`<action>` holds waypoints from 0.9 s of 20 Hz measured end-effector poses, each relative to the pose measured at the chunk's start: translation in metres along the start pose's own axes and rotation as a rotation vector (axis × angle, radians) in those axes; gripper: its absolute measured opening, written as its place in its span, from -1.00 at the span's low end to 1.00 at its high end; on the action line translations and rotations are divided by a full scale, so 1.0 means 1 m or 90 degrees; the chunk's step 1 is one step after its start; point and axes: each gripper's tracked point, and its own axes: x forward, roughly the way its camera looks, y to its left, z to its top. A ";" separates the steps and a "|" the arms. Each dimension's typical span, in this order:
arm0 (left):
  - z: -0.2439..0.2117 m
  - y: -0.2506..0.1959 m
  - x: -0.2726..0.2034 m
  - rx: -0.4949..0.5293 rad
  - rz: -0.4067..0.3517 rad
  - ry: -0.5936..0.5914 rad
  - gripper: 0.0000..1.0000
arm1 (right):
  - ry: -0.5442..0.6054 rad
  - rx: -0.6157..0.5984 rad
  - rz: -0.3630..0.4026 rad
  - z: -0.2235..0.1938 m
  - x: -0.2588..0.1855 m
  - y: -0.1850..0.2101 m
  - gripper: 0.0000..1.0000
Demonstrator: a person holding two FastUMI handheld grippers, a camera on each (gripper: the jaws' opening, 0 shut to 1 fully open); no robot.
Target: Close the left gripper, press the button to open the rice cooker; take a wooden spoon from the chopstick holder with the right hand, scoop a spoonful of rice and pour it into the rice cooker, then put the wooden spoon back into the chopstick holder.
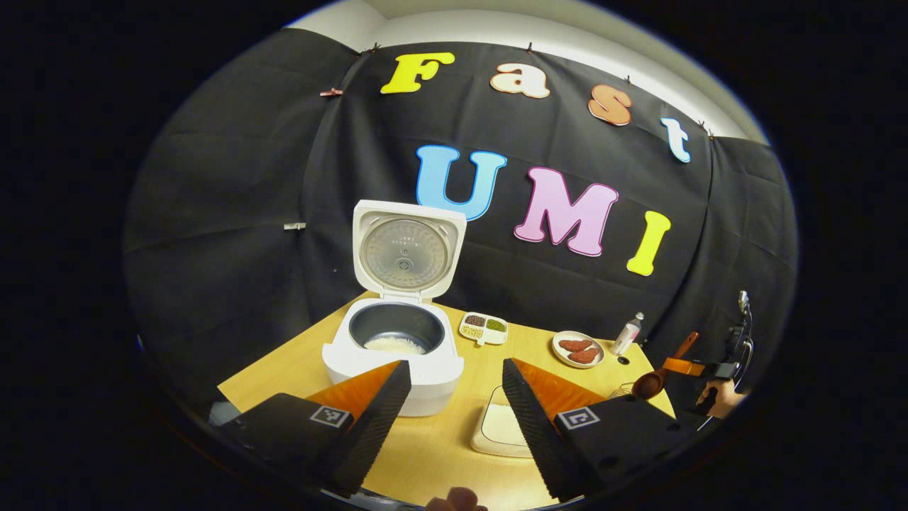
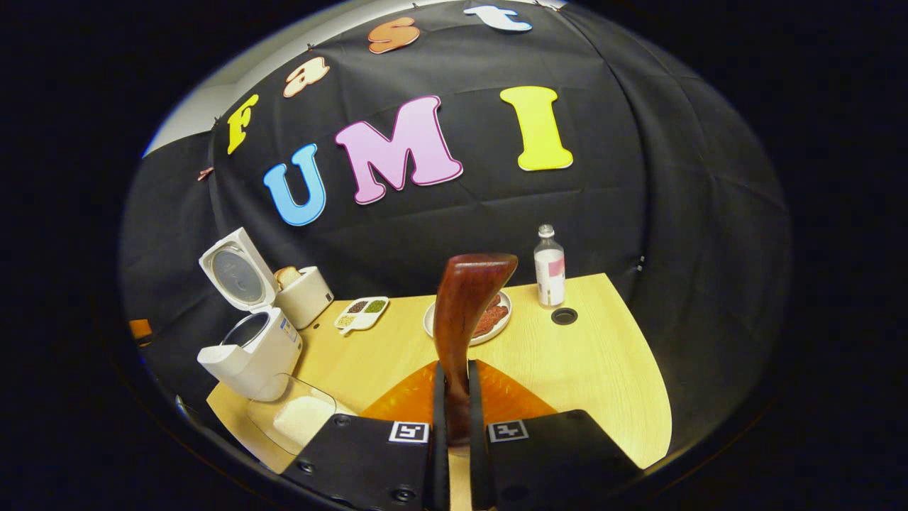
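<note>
**Wooden spoon clamped in right gripper; rice cooker open with rice in the pot**

Wooden spoon (image 2: 464, 312): in the right gripper view its handle rises upright from between the two fingers, the broad end uppermost. The right gripper (image 2: 454, 426) is closed on the handle, both fingers pressing against it from either side. In the left gripper view the same spoon (image 1: 663, 372) appears at the far right, held off the table's right edge with the bowl lower than the handle; the hand (image 1: 720, 399) holding that gripper is seen just below it.

Rice cooker (image 1: 397, 348): standing on the table (image 1: 440, 447), lid raised fully upright. White rice (image 1: 394, 345) lies at the bottom of the dark inner pot. In the right gripper view the cooker (image 2: 248, 348) stands at the left end of the table, lid tilted back.

Rice container (image 2: 294, 415): a clear, shallow container holding white rice, just in front of the cooker. In the left gripper view it lies partly hidden behind the right-hand finger.

Left gripper (image 1: 454, 387): jaws wide apart, nothing between them, pointed toward the cooker and well short of it.

Other items: a divided dish of beans (image 1: 483, 328) beside the cooker; a plate of red food (image 1: 578, 349) further right; a small bottle (image 1: 627, 333) near the table's back corner; a toaster with bread (image 2: 303, 291) behind the cooker. The chopstick holder cannot be clearly made out.
</note>
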 end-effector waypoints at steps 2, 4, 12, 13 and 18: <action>-0.001 -0.003 -0.001 -0.009 0.019 -0.002 0.81 | 0.017 0.008 0.009 -0.014 0.008 -0.006 -0.69; -0.004 -0.004 -0.003 -0.009 0.036 -0.003 0.82 | 0.032 0.027 0.015 -0.025 0.014 -0.010 -0.68; -0.009 0.003 -0.022 0.001 0.070 -0.001 0.81 | 0.073 0.072 -0.011 -0.059 0.029 -0.033 -0.63; -0.008 0.005 -0.024 0.001 0.072 -0.001 0.81 | 0.068 0.078 -0.022 -0.057 0.028 -0.039 -0.60; 0.002 0.014 -0.026 0.020 0.071 -0.009 0.81 | 0.071 0.056 -0.100 -0.053 0.004 -0.055 0.62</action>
